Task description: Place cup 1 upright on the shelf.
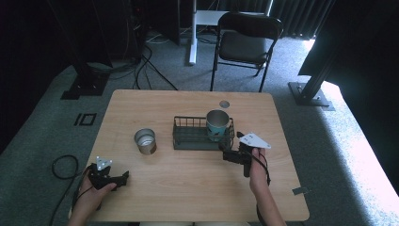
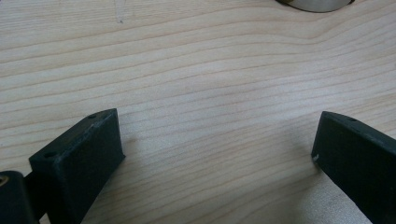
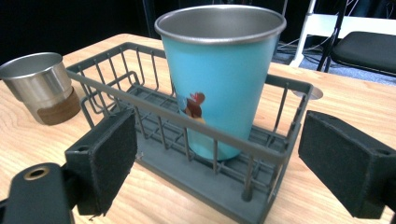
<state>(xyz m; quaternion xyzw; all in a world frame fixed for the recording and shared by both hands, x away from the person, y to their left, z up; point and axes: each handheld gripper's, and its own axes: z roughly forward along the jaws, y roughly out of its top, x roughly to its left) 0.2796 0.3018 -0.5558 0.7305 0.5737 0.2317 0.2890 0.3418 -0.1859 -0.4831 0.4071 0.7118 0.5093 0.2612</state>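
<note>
Cup [image 3: 219,79] is standing upright in the right end of the rack [image 3: 187,140] on the surface, straight ahead of my right hand-held gripper [image 3: 217,168], which I am holding wide open, nearer than my open left hand-held gripper [image 2: 217,144].

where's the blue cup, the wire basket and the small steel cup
blue cup [image 3: 219,79], right gripper view, on its blue side wall
wire basket [image 3: 196,128], right gripper view, on its near top rail
small steel cup [image 1: 145,141], high view, on its outer wall
</note>
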